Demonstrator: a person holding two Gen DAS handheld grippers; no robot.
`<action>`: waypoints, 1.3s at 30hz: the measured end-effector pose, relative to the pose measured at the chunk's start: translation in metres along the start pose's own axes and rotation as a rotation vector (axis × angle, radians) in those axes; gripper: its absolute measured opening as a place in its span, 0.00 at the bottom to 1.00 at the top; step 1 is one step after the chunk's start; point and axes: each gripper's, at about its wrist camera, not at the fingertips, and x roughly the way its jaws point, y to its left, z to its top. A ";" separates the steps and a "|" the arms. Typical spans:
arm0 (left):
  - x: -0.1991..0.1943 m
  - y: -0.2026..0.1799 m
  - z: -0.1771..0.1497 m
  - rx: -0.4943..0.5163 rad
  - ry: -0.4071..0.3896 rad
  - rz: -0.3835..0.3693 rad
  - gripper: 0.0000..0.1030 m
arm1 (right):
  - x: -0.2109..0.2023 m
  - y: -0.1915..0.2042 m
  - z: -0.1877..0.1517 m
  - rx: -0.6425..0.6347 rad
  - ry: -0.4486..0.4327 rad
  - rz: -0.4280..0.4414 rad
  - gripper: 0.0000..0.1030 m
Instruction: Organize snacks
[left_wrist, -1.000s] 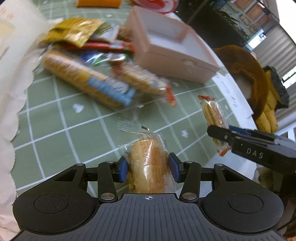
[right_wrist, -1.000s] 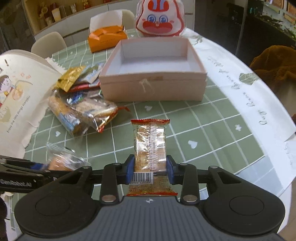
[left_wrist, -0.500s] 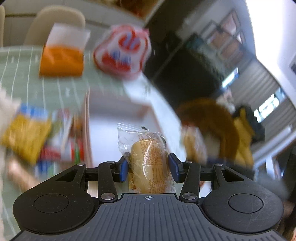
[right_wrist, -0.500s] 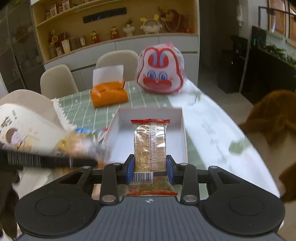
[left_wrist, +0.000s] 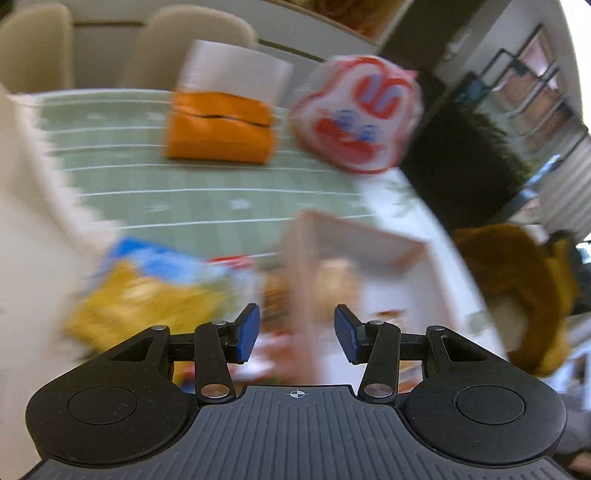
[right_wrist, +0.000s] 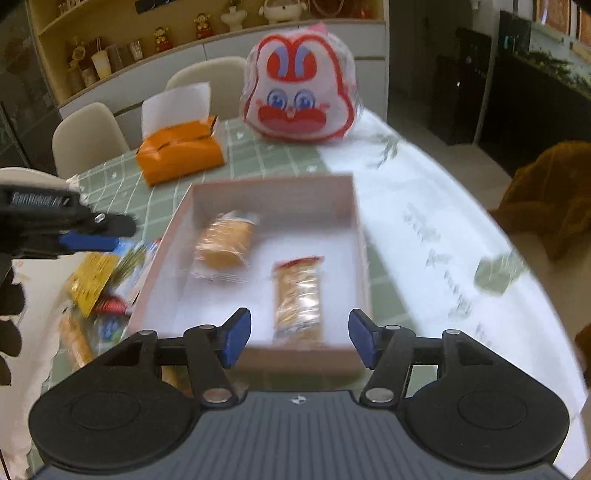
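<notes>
Both tools empty right now. Right tool (right_wrist: 297, 341) jaws spread wide, hovering just over the near wall of the pink box (right_wrist: 354, 221). Left tool (left_wrist: 297, 338) also open with nothing between the pads; it shows in the right wrist view as a dark arm off the box's left side.

Two snacks lie inside the box: a round bread bun in clear wrap (right_wrist: 225, 243) toward the back left, and a long cracker pack (right_wrist: 298, 299) near the front, apart from each other.

The rest of the snacks sit in a loose pile (right_wrist: 98, 280) on the counter (right_wrist: 288, 162) just left of the box; a yellow packet (left_wrist: 136, 299) is the clearest, left view badly blurred.

Handling guess: all light, crinkly film, slippery, contents crush or snap easily. Pinch across the narrow middle of a pack, gentle squeeze, not the loose sealed ends. Overlapping packs may drag neighbours along.
</notes>
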 end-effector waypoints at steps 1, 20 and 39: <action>-0.009 0.010 -0.011 -0.006 -0.008 0.031 0.49 | -0.001 0.004 -0.007 0.011 0.008 0.015 0.58; -0.041 0.097 -0.089 -0.209 0.047 0.032 0.49 | 0.038 0.137 -0.057 0.036 0.153 0.081 0.63; -0.032 0.078 -0.118 0.059 0.109 0.077 0.45 | -0.001 0.131 -0.091 -0.044 0.109 -0.098 0.66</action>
